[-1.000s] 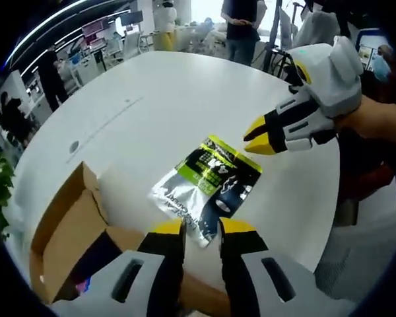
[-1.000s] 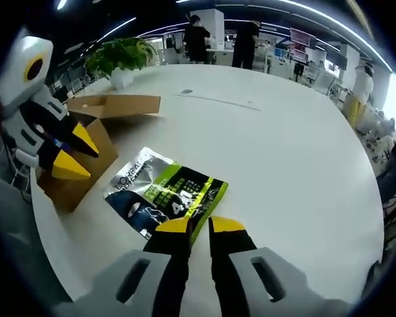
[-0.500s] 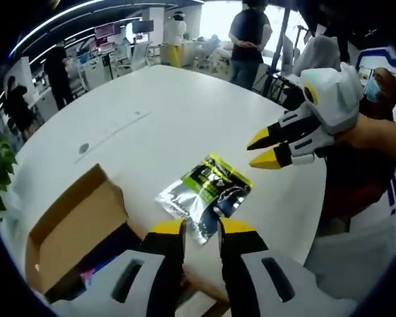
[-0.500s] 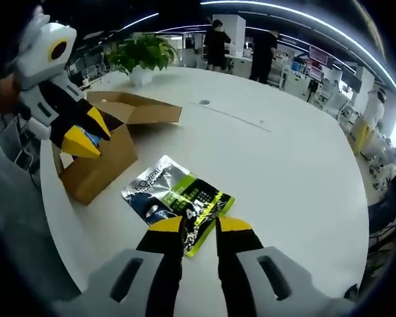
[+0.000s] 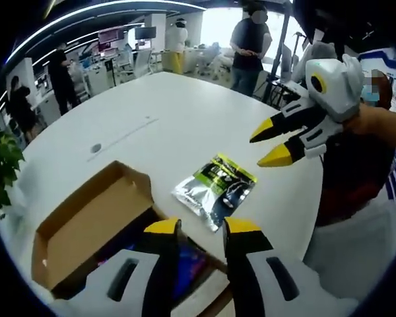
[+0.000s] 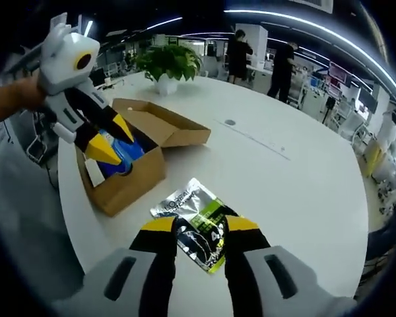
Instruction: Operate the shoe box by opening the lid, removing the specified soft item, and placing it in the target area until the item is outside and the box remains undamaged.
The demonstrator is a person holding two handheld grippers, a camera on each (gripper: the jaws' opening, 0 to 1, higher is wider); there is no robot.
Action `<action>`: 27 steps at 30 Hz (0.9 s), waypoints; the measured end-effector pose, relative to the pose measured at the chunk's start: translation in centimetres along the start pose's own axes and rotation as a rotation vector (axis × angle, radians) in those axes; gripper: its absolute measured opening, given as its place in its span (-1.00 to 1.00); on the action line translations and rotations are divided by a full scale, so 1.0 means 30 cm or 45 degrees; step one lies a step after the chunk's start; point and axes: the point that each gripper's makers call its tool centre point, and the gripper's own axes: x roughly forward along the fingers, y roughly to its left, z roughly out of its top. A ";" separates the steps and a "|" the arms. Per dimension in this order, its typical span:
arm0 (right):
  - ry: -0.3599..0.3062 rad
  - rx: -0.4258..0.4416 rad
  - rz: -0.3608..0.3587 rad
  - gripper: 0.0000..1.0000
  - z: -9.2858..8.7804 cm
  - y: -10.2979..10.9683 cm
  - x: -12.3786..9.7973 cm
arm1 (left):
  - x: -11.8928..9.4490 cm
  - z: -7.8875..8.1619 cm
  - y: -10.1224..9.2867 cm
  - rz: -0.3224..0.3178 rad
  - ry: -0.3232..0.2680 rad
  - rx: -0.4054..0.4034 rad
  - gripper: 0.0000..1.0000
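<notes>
A silver, green and black soft pouch (image 5: 214, 190) lies flat on the white table, outside the box, with no gripper touching it. The brown cardboard shoe box (image 5: 86, 224) stands open at the table's near edge, lid folded back, with blue and purple contents (image 5: 190, 263) inside. My left gripper (image 5: 202, 228) hovers open above the box's front. My right gripper (image 5: 269, 144) is open in the air to the right of the pouch. In the right gripper view, my right gripper (image 6: 200, 224) hangs open above the pouch (image 6: 190, 203), and the left gripper (image 6: 115, 140) is over the box (image 6: 129, 175).
The round white table (image 5: 152, 105) stretches far beyond the pouch and box. A potted plant (image 6: 168, 63) stands at its far side behind the box. Several people stand among office desks in the background. A person's torso is close at the right.
Both grippers have pulled back and up from the pouch, which stays flat on the table. The right gripper's jaws have spread wider. More of the open box has come into view.
</notes>
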 end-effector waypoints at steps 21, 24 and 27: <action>-0.055 -0.243 0.202 -0.34 0.219 0.207 0.104 | -0.089 -0.128 0.091 -0.081 -0.032 0.081 -0.41; -0.050 -0.276 0.219 -0.34 0.232 0.226 0.126 | -0.080 -0.142 0.090 -0.091 -0.028 0.109 -0.44; -0.047 -0.297 0.236 -0.35 0.237 0.242 0.144 | -0.067 -0.164 0.093 -0.098 -0.003 0.121 -0.48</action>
